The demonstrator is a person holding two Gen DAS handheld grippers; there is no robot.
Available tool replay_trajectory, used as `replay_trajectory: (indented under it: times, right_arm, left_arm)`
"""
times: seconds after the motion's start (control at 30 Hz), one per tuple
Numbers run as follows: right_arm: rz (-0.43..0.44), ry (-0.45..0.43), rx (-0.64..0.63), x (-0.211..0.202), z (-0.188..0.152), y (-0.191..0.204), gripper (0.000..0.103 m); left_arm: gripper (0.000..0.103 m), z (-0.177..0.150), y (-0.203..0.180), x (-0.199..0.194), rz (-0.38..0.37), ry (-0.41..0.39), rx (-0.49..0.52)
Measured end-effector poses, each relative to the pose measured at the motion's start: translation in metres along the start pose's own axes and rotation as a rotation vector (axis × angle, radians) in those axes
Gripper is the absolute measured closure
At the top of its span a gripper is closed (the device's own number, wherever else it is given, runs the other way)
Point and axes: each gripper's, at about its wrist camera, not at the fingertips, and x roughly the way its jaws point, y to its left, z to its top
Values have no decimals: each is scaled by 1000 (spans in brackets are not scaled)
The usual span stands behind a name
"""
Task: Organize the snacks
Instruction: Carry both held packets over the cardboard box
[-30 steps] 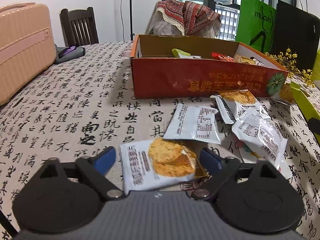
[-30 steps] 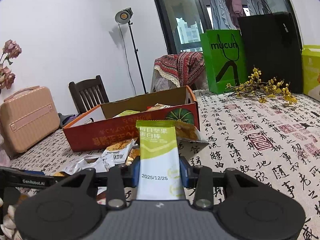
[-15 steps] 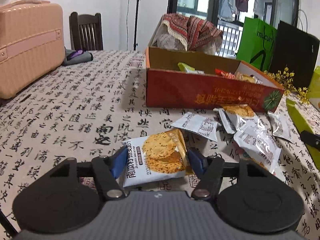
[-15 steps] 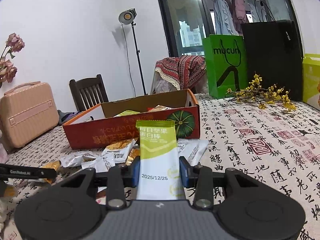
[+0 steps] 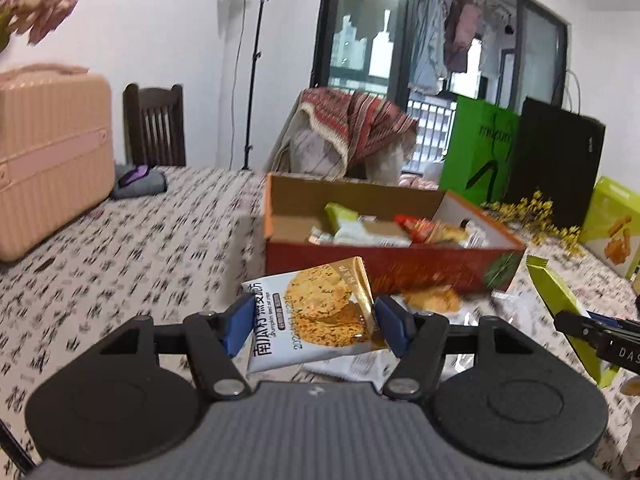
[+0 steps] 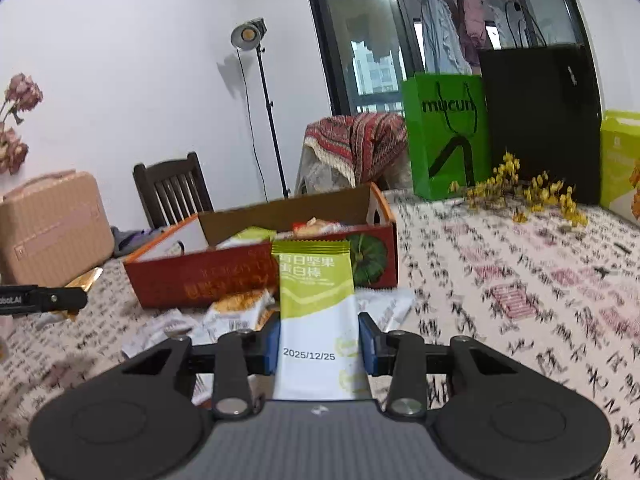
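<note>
In the left wrist view, the left gripper [image 5: 311, 322] clamps a cookie packet [image 5: 316, 314] at lower centre, raised before the blurred orange box [image 5: 384, 264]. In the right wrist view, the right gripper [image 6: 319, 342] grips a green bar packet [image 6: 318, 316] upright at centre, its base hidden; loose packets [image 6: 236, 314] lie blurred.

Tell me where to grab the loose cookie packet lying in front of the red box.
Probably the near edge of the loose cookie packet, approached low from the open table side: it lies flat, and the red box wall right behind blocks the far side.
</note>
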Motion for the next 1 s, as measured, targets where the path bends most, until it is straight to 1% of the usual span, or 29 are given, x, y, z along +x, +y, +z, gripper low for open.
replay_trajectory:
  times: [0.23,0.4,0.7,1.0]
  right_arm:
    - [-19,-77,-23,-5,33,4,65]
    - [-28,-104,-28,7,58,5,65]
    - [-19,-105,-34,45,97,12,65]
    - [-11,-88,-44,93,126,25,65]
  left_arm:
    - [36,28,-16,6,-40,-53,0]
    - [36,49,-28,15,-60,-81,-4]
    - [36,83,-37,44,-68,-106,-36]
    - [36,106,-41,90,-29,-93,-74]
